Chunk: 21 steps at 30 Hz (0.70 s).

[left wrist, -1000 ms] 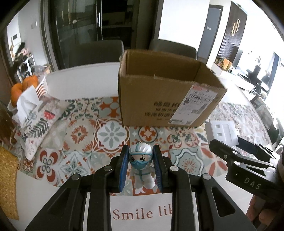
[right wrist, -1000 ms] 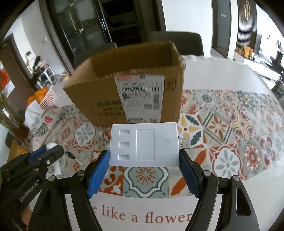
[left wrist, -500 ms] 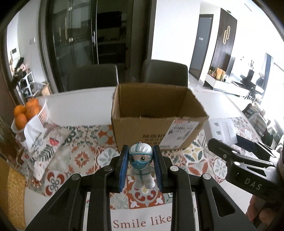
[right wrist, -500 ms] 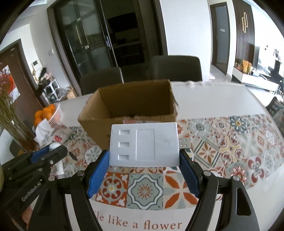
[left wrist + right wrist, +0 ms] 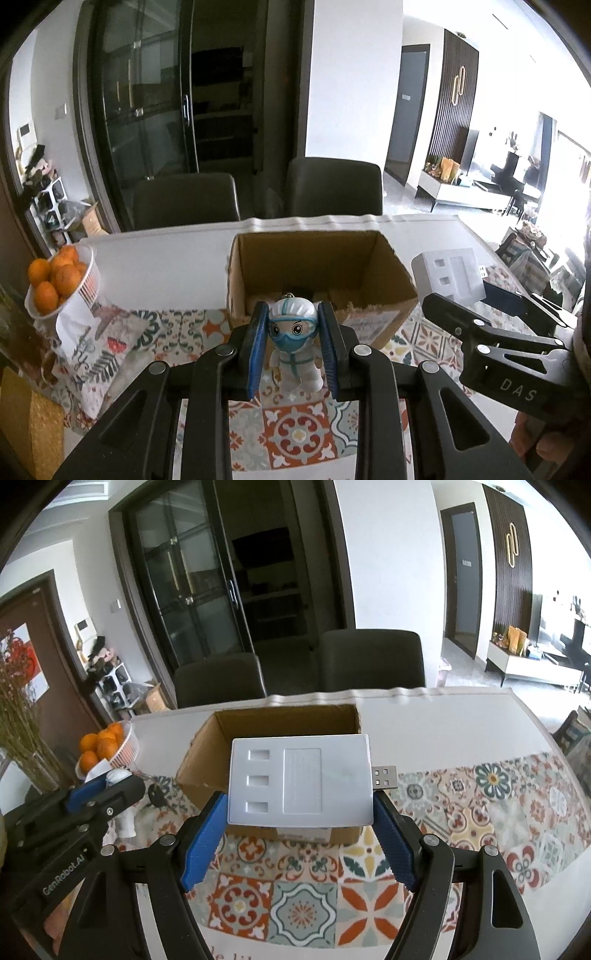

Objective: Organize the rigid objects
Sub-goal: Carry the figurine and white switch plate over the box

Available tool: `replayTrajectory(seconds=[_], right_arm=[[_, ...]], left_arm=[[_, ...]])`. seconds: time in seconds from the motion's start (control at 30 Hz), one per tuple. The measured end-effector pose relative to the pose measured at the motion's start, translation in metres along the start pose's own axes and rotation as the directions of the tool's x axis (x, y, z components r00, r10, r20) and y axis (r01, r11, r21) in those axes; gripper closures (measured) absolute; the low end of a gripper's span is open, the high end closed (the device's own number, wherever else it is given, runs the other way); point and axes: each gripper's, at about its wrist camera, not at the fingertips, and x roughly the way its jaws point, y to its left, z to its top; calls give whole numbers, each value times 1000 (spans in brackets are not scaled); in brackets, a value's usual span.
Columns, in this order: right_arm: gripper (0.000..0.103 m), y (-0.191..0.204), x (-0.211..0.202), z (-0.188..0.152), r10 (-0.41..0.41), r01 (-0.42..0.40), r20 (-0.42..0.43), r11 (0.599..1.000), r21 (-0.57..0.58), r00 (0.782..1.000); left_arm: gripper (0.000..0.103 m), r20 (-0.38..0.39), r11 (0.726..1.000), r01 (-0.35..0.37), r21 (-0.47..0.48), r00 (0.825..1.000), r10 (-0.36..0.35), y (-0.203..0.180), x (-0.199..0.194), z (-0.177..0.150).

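Left claw (image 5: pixel 293 347) clamped on small masked figurine (image 5: pixel 294 345), held upright in air just short of cardboard box (image 5: pixel 317 258). Right claw (image 5: pixel 299 830) clamped on flat white card reader (image 5: pixel 299 781), metal plug (image 5: pixel 385 777) sticking out right side, also raised just before box. Box open-topped, standing on patterned cloth (image 5: pixel 480 812) on counter (image 5: pixel 166 266). Basket of oranges (image 5: pixel 59 280) well left of box. Two dark chairs (image 5: pixel 369 661) behind box.
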Motion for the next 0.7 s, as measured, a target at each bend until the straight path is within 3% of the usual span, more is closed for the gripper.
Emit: replayTrajectory(seconds=[0.7], right_arm=[[26,3,45,60,-32,31,-13,997,-74,999]], left_arm=[[76,4,1000,7,14,1000,-7,10,53,61]])
